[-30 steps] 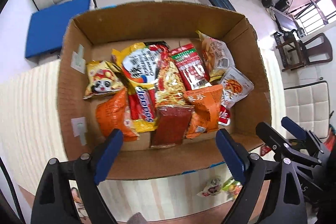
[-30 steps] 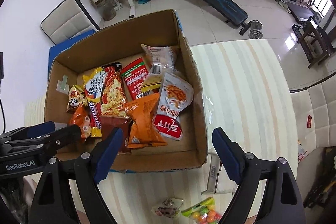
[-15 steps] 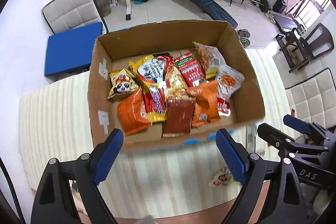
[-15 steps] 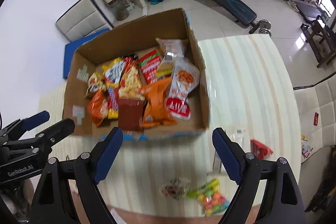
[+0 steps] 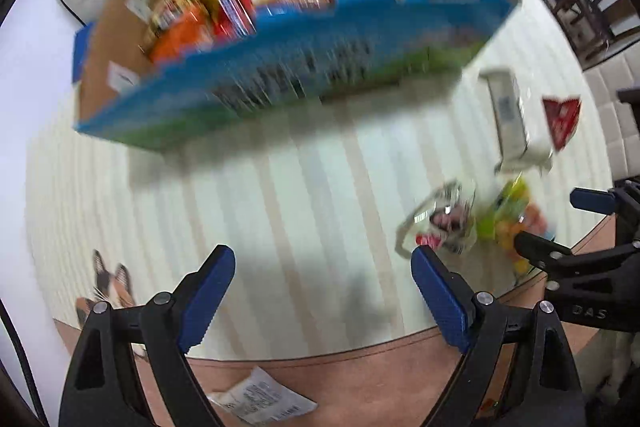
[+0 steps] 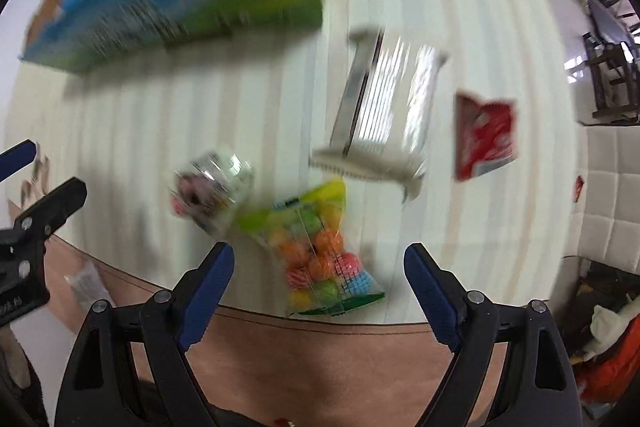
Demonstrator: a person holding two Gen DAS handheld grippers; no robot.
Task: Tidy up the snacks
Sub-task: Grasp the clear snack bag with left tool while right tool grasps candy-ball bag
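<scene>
Our right gripper [image 6: 316, 267] hangs wide open and empty over a crinkly clear bag of bright round candies [image 6: 320, 251], its long axis running away from the jaws; our left gripper [image 5: 322, 277], equally spread, frames only striped tablecloth [image 5: 280, 195].

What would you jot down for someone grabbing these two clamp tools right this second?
Left hand-held gripper: open, empty, over bare striped tabletop.
Right hand-held gripper: open, empty, above the bag of colourful candy.
Cardboard box: at the far side of the table, already holding many snack packets.
Left on the table: the candy bag near the front edge, a small clear packet beside it, a shiny silver pack and a red packet further right.
One more pale packet lies beyond the table edge, lower down.
Remaining: get the loose snacks into the box. Pictures are blurred.
</scene>
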